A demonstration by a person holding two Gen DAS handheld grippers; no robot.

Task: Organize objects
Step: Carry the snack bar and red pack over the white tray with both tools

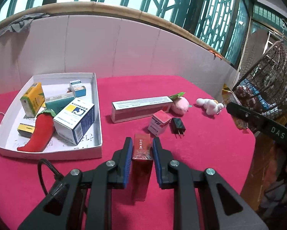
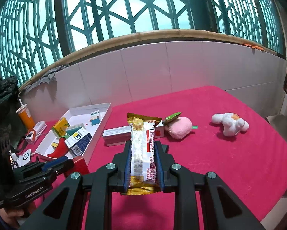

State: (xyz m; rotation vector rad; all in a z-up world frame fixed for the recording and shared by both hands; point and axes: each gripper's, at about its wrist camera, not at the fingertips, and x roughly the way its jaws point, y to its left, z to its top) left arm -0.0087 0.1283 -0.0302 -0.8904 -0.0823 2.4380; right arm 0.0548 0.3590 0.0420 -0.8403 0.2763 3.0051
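1. Your left gripper [image 1: 142, 145] has its fingers [image 1: 128, 153] clamped on a red box [image 1: 142, 153], which sticks out beyond the tips above the counter [image 1: 210, 153].
2. Your right gripper [image 2: 142, 153] has its fingers [image 2: 127, 164] clamped on a snack bar [image 2: 142, 149] in a gold-and-white wrapper, running lengthwise between the pads.
3. In the left wrist view, the white tray [image 1: 97, 115] lies at ten o'clock from the red box, holding several cartons and a plush chilli [image 1: 40, 132].
4. On the counter at twelve to one o'clock lie a long carton [image 1: 141, 109], a small red-topped box [image 1: 159, 122] and a black charger [image 1: 178, 127] just beside it.
5. Further at one o'clock lie a pink plush [image 1: 180, 105] and a white plush [image 1: 210, 105], apart from each other.
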